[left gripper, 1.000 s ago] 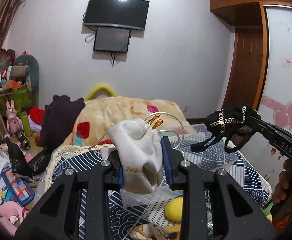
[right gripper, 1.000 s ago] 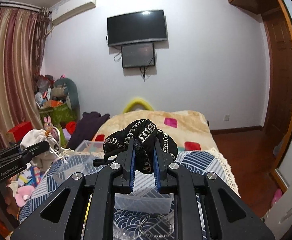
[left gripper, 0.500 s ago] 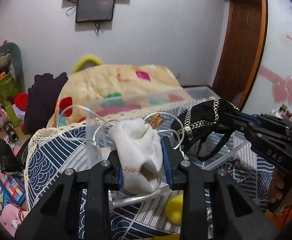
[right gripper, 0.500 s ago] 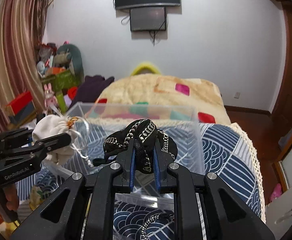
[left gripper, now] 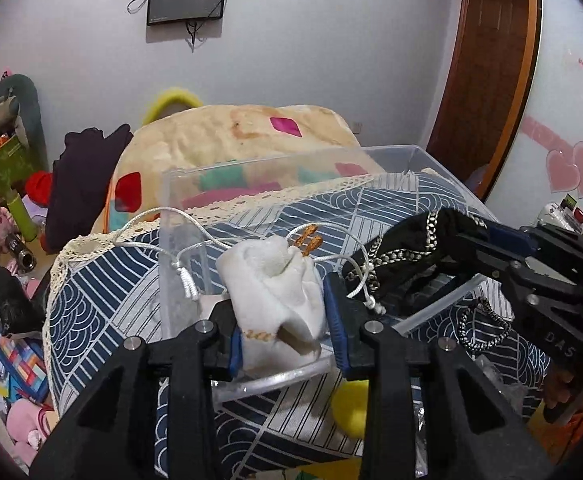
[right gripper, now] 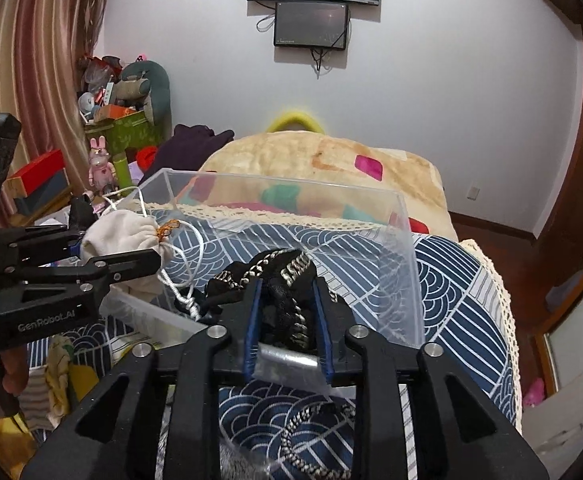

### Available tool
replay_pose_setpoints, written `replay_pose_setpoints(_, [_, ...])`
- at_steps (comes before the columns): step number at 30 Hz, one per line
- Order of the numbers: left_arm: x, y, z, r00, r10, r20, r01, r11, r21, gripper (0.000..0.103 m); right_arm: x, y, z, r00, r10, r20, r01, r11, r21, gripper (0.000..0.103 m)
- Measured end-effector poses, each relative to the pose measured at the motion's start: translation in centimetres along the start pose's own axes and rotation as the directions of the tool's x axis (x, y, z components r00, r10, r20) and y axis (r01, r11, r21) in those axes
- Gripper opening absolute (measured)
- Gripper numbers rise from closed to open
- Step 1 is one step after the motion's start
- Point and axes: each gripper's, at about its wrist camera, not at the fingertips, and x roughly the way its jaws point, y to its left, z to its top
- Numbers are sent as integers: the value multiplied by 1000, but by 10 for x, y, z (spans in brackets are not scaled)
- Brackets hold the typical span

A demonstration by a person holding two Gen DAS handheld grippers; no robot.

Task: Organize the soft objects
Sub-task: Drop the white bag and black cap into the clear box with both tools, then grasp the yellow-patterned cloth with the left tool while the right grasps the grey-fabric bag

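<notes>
The left tongs [left gripper: 285,334] pinch a cream drawstring pouch [left gripper: 275,288] between their blue pads, and the right tongs [right gripper: 289,322] pinch a black chain-trimmed cloth [right gripper: 279,280] the same way; both bundles hang just past the near rim of a clear plastic box [right gripper: 399,248] that sits on the patterned bedspread [right gripper: 459,280]. The pouch stands roughly upright in the grip, its long axis running from the tong pads up and away, with the gathered, orange-stitched neck [left gripper: 309,242] pointing toward the box's far wall. The black cloth is bunched, so no clear axis can be told. The main risk, as I judge it, is the pouch's white cords [left gripper: 187,276]: one loop drapes over the box's left wall and another trails right, touching the black cloth, so letting go or pulling apart could drag one bundle with the other or leave a cord hanging outside. Just ahead of the right tongs, a loose chain [right gripper: 311,440] lies on the bedspread and could also catch.
</notes>
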Motion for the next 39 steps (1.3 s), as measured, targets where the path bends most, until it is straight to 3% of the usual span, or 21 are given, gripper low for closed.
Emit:
replay_pose_setpoints(8, [-38, -8, -8, 996, 0, 91, -1, 1000, 12, 53, -32, 0, 2, 996, 4, 85, -4, 1000, -2, 53])
replay_pose_setpoints(13, [-67, -9, -7, 986, 22, 164, -23, 1000, 2, 75, -55, 0, 4, 989, -4, 147, 5, 1000, -7, 62])
replay_pose_setpoints(15, [-80, -9, -9, 978, 59, 201, -58, 998, -11, 88, -64, -1, 4, 986, 1, 168, -1, 1000, 1, 72])
replay_pose_setpoints(18, [-94, -8, -14, 964, 101, 247, -96, 995, -30, 96, -72, -1, 2, 981, -3, 196, -1, 1000, 22, 82])
replay_pose_setpoints(23, [-103, -14, -29, 958, 127, 255, -132, 991, 2, 101, -74, 1, -8, 982, 23, 189, -31, 999, 41, 82])
replay_pose_setpoints(33, [-89, -18, -74, 988, 72, 136, -72, 997, -1, 101, -58, 17, -42, 992, 86, 87, -89, 995, 33, 82])
replay_pose_setpoints(39, [-74, -11, -100, 991, 110, 75, -110, 994, -14, 101, -42, 24, -62, 993, 118, 14, -119, 992, 43, 82])
